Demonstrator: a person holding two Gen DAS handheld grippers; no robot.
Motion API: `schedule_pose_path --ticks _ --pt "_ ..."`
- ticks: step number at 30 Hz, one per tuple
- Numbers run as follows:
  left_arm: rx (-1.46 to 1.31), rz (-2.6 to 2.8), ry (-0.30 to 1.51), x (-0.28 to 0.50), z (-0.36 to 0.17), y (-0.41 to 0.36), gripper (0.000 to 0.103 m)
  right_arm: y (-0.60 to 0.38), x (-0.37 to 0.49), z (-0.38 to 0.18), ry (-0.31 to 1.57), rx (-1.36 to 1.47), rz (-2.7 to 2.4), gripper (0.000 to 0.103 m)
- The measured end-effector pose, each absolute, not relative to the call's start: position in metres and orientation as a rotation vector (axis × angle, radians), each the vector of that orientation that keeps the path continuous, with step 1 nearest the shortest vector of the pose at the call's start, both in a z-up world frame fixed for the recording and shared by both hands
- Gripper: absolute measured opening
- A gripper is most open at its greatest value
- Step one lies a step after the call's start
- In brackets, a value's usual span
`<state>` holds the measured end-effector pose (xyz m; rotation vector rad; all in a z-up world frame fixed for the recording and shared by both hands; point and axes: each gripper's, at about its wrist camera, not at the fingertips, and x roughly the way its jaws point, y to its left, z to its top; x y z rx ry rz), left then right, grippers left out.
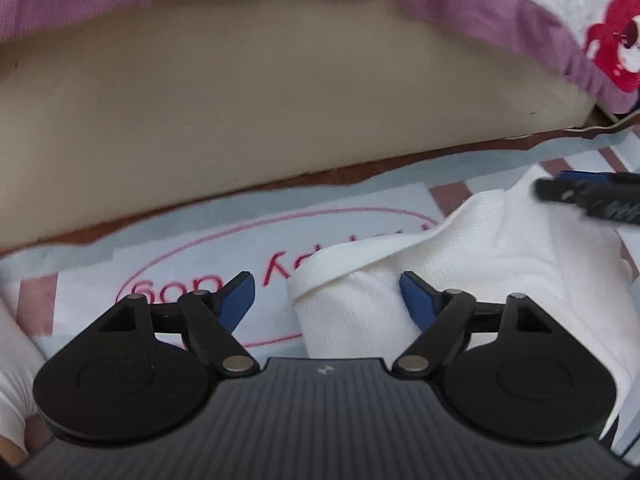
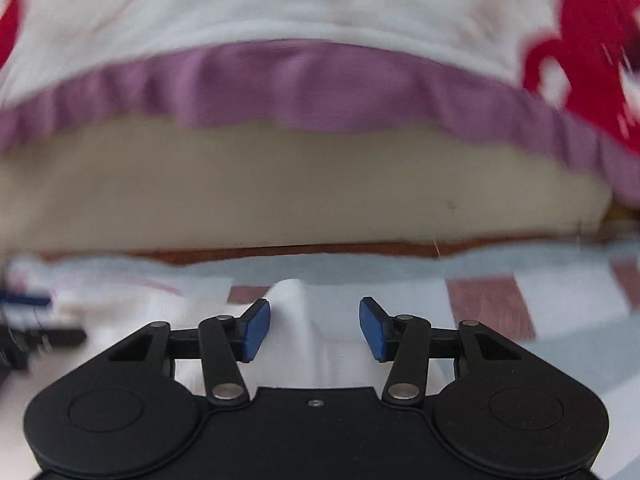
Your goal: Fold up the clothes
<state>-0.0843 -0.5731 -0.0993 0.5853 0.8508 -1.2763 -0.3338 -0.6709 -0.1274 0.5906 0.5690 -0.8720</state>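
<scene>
left wrist view: left gripper point(image 1: 327, 300) released, wide apart, low over rolled end of white garment point(image 1: 360, 312) on printed sheet point(image 1: 200, 264); right gripper point(image 1: 592, 194) far right. right wrist view: right gripper point(image 2: 315, 328) released, straddling a raised fold of white garment point(image 2: 296, 320), pads not pressing. probably grasp step; next needs closing on cloth edge.

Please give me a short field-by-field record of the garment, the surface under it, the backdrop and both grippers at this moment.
garment: white waffle-textured cloth, bunched, partly folded
surface: pale blue sheet with pink printed oval and brown squares
backdrop: beige cushion under a purple-trimmed white blanket with red bear print
left gripper: jaws open, white cloth between them, right blue pad at its edge
right gripper: jaws open, a raised fold of white cloth between them
</scene>
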Motion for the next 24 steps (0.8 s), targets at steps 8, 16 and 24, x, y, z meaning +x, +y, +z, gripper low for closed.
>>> schedule_pose_path --ticks 8,16,24 --pt "0.538 -1.153 0.841 -0.046 -0.118 -0.6 0.081 -0.632 -0.37 -0.115 0.432 0.661 -0.589 0.063" --pt "0.3 -1.298 1.238 -0.021 -0.095 -0.563 0.067 -0.664 -0.359 -0.142 0.445 0.676 -0.655 0.064" --pt "0.46 -1.325 1.214 -0.061 -0.103 -0.558 0.057 -0.658 -0.368 -0.129 0.351 0.534 -0.646 0.005"
